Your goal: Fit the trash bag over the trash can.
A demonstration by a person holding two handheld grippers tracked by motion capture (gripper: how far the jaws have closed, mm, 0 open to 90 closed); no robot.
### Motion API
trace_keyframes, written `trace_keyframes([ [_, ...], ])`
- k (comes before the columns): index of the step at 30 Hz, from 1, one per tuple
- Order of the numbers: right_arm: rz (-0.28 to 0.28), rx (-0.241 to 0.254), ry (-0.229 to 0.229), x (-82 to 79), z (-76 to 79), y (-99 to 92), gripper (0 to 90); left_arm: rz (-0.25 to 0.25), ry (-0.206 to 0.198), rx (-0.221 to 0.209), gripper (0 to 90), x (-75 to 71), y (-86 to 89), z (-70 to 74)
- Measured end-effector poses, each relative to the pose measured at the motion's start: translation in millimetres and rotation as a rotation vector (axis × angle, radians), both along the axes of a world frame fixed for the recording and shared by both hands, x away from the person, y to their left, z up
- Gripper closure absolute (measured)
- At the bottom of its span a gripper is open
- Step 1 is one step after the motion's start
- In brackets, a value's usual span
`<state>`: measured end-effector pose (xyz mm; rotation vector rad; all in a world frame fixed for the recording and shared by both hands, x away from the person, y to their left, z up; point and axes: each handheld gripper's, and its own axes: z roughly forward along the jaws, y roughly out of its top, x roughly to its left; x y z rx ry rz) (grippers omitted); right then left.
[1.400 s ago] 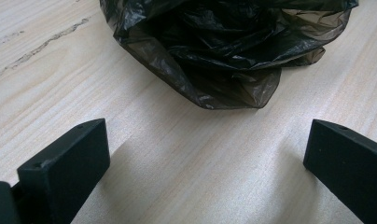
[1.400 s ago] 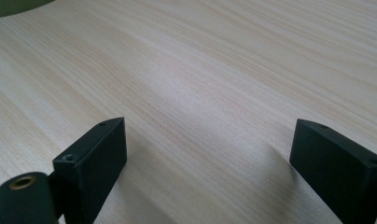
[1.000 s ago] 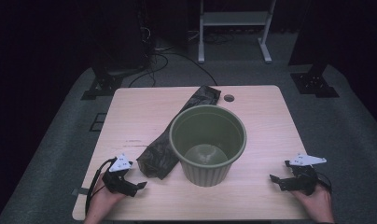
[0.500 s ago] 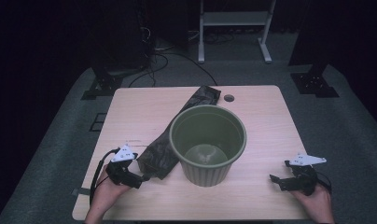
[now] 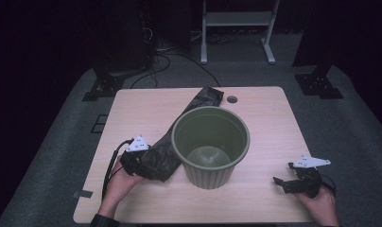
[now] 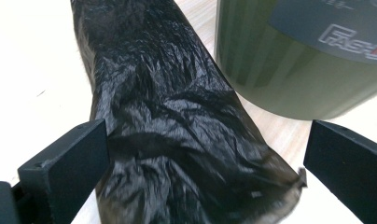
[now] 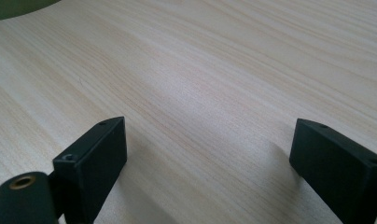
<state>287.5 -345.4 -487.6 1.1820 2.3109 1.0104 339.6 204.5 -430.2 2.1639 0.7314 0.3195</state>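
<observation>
- Wooden table (image 5: 132,109): black bag (image 6: 177,140) lies at the green bin's (image 5: 211,146) nine o'clock, touching it.
- Left gripper (image 6: 200,172) straddles the bag's end, jaws wide, apparently unpinched; a deeper, centred bite is advised.
- Right gripper (image 7: 210,163), at four o'clock, is held wide, empty.

Surroundings of the light wooden desk (image 5: 142,109)
A round cable hole (image 5: 232,99) is set near the far edge; a white metal frame (image 5: 236,21) is seen on the grey floor (image 5: 61,142) beyond.

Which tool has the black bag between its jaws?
The left tool: its open jaws stand around the bag's end. The right tool has bare table between its jaws.
</observation>
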Motion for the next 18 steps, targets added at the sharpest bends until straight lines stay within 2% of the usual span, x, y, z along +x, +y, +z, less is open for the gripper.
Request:
trace_keyframes([
  [3,0.002,-0.001,-0.001,0.2,0.0,0.0,9.7,-0.004,-0.001,0.01,0.0,6.2,-4.6,-1.8],
  [8,0.005,-0.001,-0.001,0.6,0.0,0.0,9.7,0.001,0.008,0.001,0.0,14.0,-9.3,-6.7],
  [18,0.007,0.0,0.001,0.9,0.0,0.1,9.7,0.015,0.042,0.08,0.0,25.2,-18.5,-25.4],
])
